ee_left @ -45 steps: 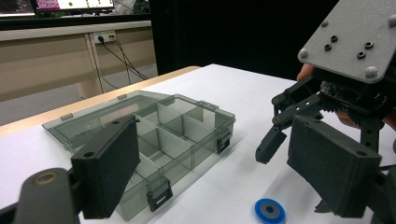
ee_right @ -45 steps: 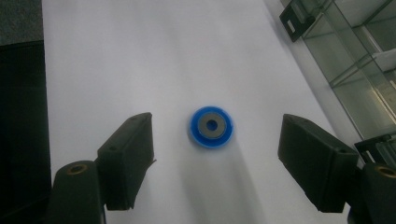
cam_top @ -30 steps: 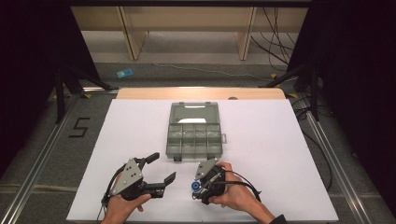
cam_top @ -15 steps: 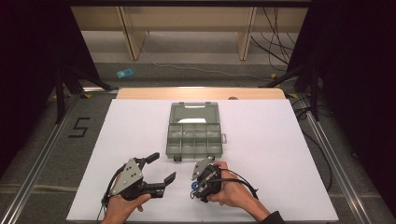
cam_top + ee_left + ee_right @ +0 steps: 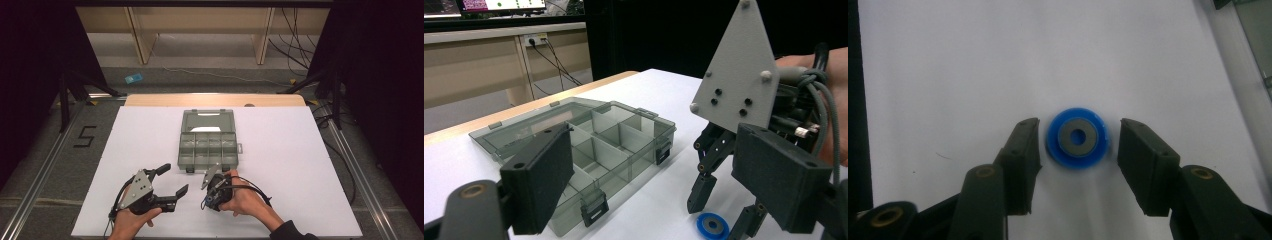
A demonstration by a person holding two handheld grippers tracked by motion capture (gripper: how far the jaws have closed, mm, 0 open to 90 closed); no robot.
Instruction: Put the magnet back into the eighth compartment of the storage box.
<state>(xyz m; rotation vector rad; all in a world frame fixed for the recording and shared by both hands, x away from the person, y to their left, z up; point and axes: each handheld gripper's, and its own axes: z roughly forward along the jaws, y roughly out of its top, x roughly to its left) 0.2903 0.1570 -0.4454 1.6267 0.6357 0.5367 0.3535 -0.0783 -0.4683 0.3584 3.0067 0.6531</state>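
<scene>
right gripper (image 5: 1078,145) jaws just closing around blue disc (image 5: 1077,138), gaps remain; disc hidden in high view.

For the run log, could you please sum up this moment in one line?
right gripper: open, jaws just closing around blue disc | left gripper: open | box: lid open

Each gripper (image 5: 170,182) is black with flat rectangular pads (image 5: 1146,165) on brass-pinned arms; a grey triangular plate (image 5: 738,82) with screws tops the right gripper (image 5: 724,212), and grey cables (image 5: 824,107) trail.
</scene>
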